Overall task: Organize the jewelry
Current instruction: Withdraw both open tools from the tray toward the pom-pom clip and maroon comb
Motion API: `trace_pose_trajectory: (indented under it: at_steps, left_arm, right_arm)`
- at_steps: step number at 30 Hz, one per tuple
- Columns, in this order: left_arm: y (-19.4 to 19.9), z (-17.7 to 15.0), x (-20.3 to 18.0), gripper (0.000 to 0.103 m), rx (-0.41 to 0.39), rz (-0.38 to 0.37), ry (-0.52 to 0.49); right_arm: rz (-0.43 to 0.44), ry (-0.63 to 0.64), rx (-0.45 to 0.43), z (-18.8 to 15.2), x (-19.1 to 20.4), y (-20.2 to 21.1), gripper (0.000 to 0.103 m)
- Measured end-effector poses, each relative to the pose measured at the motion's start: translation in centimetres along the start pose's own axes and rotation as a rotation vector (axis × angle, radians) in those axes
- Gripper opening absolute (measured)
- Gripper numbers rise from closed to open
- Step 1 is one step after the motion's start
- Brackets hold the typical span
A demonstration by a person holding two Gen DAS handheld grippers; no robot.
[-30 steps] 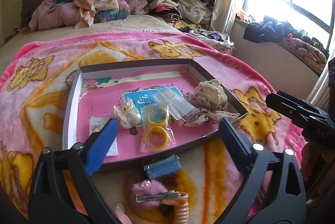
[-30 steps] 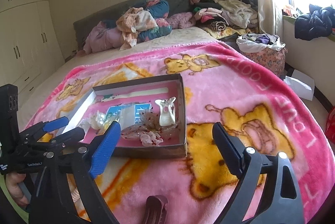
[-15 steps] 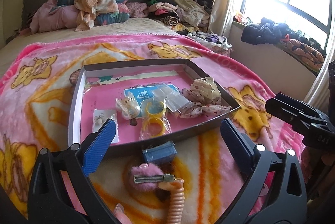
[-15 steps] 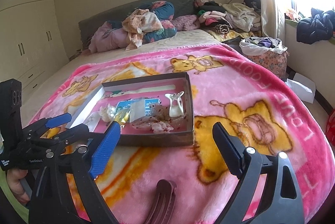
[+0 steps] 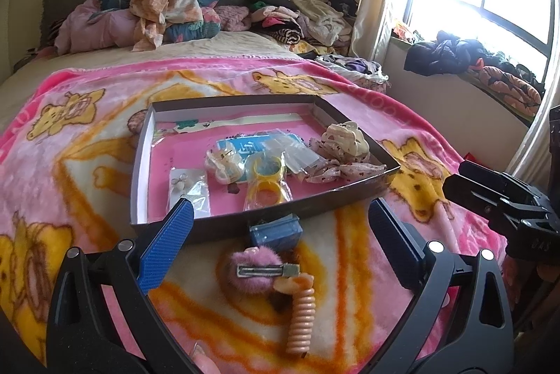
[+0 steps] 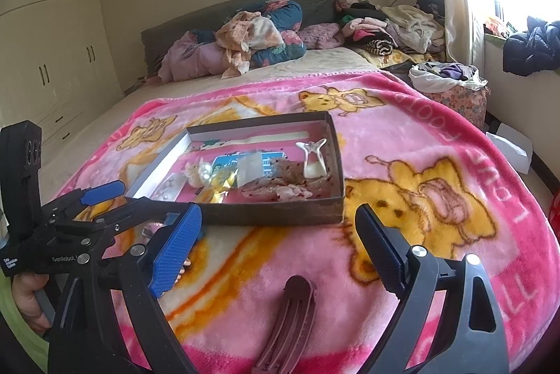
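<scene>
A shallow box (image 5: 140, 164) with a pink floor lies on the pink blanket. In it are bagged yellow bangles (image 5: 267, 180), a blue card (image 5: 241, 148), a pearl piece (image 5: 222, 164), a card of earrings (image 5: 187, 181), a cream hair claw (image 5: 344, 136) and a floral bow (image 5: 341, 169). On the blanket in front of the box lie a small blue box (image 5: 276, 230), a pink fluffy clip (image 5: 255, 269) and a peach spiral tie (image 5: 301, 318). My left gripper (image 5: 280, 216) hovers open above these. My right gripper (image 6: 280, 216) is open, with a dark red hair clip (image 6: 290, 321) below it.
Heaped clothes and pillows (image 6: 252, 38) fill the head of the bed. A basket of laundry (image 6: 451, 83) stands beside the bed on the right, under the window. A hand (image 6: 24, 300) holds the left gripper (image 6: 122, 199) at the left of the right wrist view.
Both grippers have drawn back from the box, which now sits farther off in each view. The fluffy clip, the spiral tie and the dark red clip show more fully.
</scene>
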State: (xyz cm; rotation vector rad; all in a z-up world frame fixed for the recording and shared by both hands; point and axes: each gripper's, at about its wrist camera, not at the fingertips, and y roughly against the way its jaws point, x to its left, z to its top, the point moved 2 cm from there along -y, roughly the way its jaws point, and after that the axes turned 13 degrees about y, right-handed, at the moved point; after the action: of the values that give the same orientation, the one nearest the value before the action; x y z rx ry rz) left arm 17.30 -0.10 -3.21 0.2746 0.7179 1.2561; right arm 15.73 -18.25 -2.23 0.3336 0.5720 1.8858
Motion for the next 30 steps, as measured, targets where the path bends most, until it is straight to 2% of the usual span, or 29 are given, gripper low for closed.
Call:
trace_pose_trajectory:
  at_steps: [30]
  left_arm:
    - [2.0,-2.3,3.3,0.091,0.016,0.039,-0.003]
  right_arm:
    - [0.063,0.071,0.075,-2.7,4.7,-0.8,0.087]
